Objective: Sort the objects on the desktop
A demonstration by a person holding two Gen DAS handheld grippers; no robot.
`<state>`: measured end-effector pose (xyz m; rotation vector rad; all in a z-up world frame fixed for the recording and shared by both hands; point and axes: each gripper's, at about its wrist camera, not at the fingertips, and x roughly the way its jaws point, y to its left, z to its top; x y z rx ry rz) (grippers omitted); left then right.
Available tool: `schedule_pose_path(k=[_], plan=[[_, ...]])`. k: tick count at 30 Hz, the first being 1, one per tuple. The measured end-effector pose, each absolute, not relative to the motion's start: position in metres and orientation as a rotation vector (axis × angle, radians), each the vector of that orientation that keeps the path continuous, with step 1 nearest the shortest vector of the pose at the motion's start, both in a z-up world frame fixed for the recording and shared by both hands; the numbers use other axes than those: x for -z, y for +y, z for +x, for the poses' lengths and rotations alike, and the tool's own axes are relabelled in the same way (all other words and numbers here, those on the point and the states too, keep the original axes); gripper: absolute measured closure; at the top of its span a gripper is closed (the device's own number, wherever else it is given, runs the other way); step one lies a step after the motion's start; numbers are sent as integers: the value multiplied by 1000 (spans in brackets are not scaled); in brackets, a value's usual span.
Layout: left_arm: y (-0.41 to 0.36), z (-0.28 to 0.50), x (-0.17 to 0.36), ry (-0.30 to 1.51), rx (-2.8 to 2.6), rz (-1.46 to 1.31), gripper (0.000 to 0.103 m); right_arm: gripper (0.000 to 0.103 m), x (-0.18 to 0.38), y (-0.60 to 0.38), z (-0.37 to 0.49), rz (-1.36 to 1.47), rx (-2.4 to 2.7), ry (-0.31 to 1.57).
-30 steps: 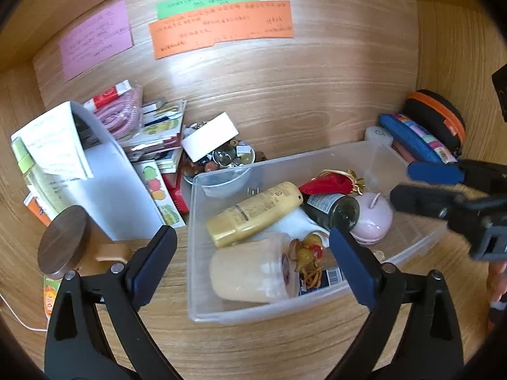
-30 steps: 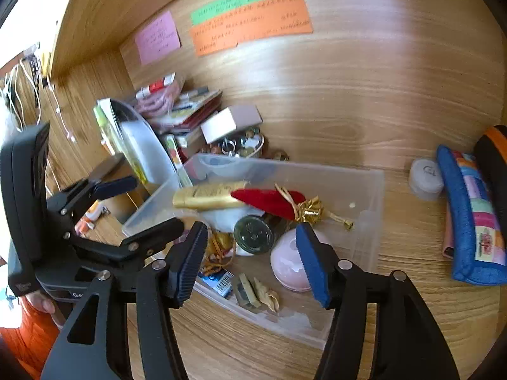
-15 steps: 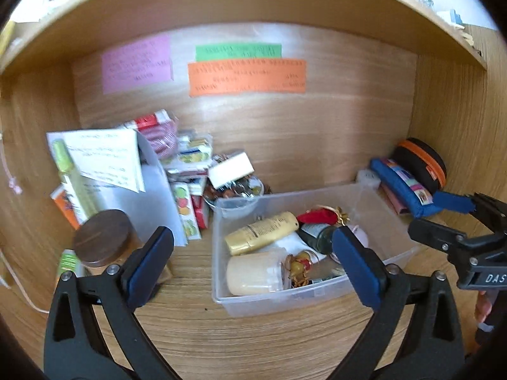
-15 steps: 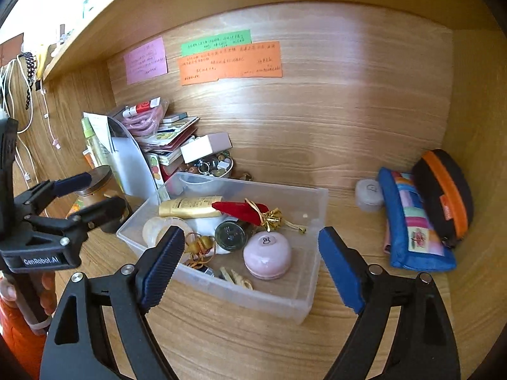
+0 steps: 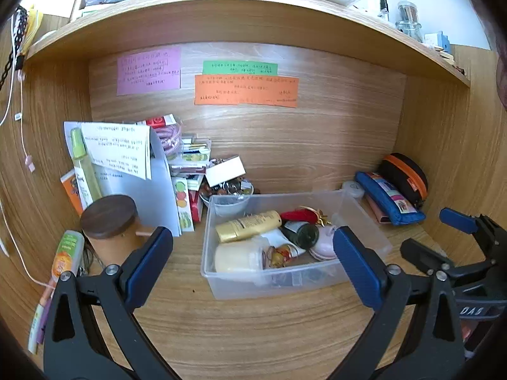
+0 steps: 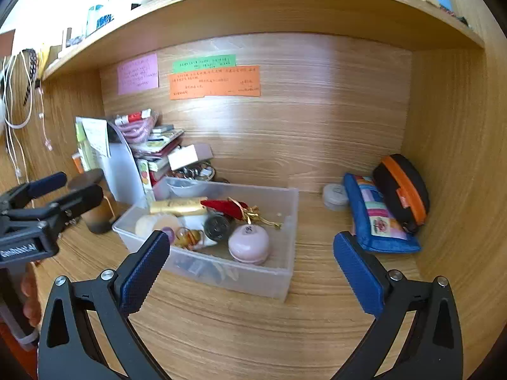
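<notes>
Both hand-held grippers, left and right, held spread, empty; clear bin judged light, slippery, best gripped at rim

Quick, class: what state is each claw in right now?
Left claw: open, holding nothing.
Right claw: open, holding nothing.

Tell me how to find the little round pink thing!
Look in the clear plastic bin on the wooden desk. In the bin's front right part, beside a dark bottle, sits the pink case. It is the bin's only smooth, macaron-shaped thing.
</notes>
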<state>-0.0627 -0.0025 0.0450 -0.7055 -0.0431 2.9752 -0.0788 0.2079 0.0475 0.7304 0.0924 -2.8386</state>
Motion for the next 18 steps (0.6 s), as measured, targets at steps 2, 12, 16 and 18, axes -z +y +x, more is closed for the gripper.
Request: schedule_pose_path(k=[2, 12, 16, 18], plan=[[-1, -60, -43, -43, -2980, -710, 1, 0, -44, 206, -75, 737, 2850, 105], [6, -52, -33, -29, -2995, -714, 1, 0, -36, 209, -61, 741, 2867, 117], [10, -51, -29, -11, -2995, -712, 1, 0, -36, 212, -61, 741, 2871, 113], [12, -51, -28, -2, -2992, -708, 1, 0, -35, 214, -62, 745, 2870, 105]])
